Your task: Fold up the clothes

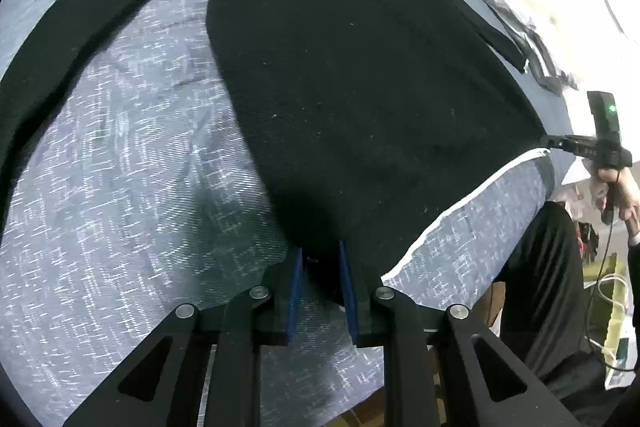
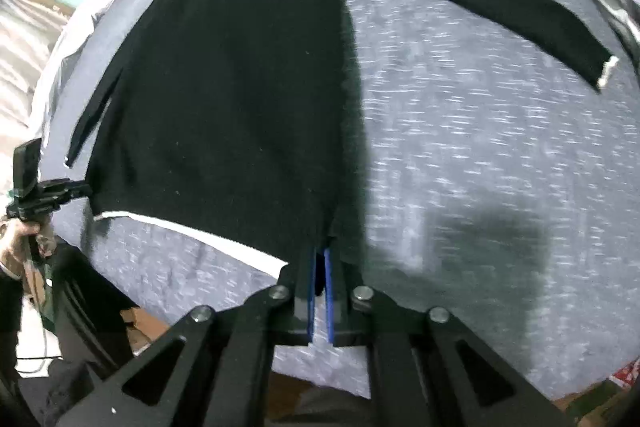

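With the black sweater [image 1: 360, 67] pinched at both hem corners by the left gripper [image 1: 322, 291] and right gripper [image 2: 319, 291], the hem could get tugged loose if it's pulled unevenly.

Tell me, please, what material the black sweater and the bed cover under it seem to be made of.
The black sweater looks like matte knit, perhaps wool or cotton: soft drape, with pale lint specks clinging. The bed cover seems a woven cotton-like fabric, grey-blue with white flecks in a twill-like pattern. Neither is certain.
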A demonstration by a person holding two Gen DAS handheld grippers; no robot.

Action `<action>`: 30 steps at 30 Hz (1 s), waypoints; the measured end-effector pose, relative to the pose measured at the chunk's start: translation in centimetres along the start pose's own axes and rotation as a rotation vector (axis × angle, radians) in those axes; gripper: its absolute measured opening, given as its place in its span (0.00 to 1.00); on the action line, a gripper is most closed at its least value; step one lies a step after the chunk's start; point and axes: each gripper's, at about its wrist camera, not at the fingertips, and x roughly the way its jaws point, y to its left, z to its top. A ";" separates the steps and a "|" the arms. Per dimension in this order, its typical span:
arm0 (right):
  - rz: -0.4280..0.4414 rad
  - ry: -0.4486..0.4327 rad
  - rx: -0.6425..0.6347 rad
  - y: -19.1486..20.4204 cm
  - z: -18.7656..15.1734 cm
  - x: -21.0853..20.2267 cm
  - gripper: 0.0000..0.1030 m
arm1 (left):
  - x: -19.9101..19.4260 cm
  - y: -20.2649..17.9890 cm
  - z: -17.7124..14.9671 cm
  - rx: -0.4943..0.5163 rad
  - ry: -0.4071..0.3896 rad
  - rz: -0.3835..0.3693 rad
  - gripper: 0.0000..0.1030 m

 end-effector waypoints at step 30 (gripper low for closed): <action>-0.039 0.012 0.029 -2.0 -1.8 -1.1 0.02 | -1.5 1.5 0.2 -0.041 0.000 -0.088 0.07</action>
